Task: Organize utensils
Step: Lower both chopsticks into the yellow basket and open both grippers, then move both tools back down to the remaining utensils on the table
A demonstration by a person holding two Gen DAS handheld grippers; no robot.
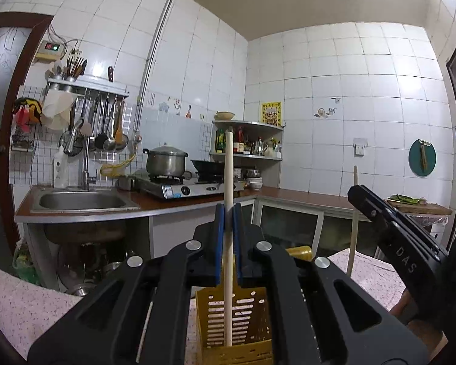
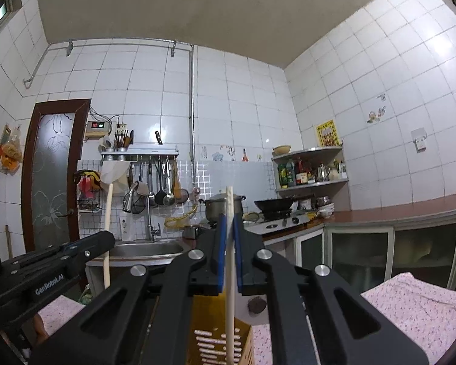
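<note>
My left gripper (image 1: 228, 213) is shut on a pale wooden chopstick (image 1: 228, 176) that stands upright, its lower end inside a yellow slotted utensil holder (image 1: 237, 328) below the fingers. My right gripper (image 2: 229, 228) is shut on a second pale chopstick (image 2: 229, 203), also upright, its lower end down in the same yellow holder (image 2: 219, 346). Each gripper shows in the other's view: the right one at the right edge (image 1: 392, 228) with its chopstick (image 1: 354, 219), the left one at the left edge (image 2: 60, 261) with its chopstick (image 2: 107, 231).
The holder stands on a table with a pink speckled cloth (image 1: 377, 276). Beyond are a steel sink (image 1: 82, 202), a gas stove with a pot (image 1: 165, 161) and a wok, a corner shelf (image 1: 247, 140) of bottles, and hanging ladles (image 1: 108, 127).
</note>
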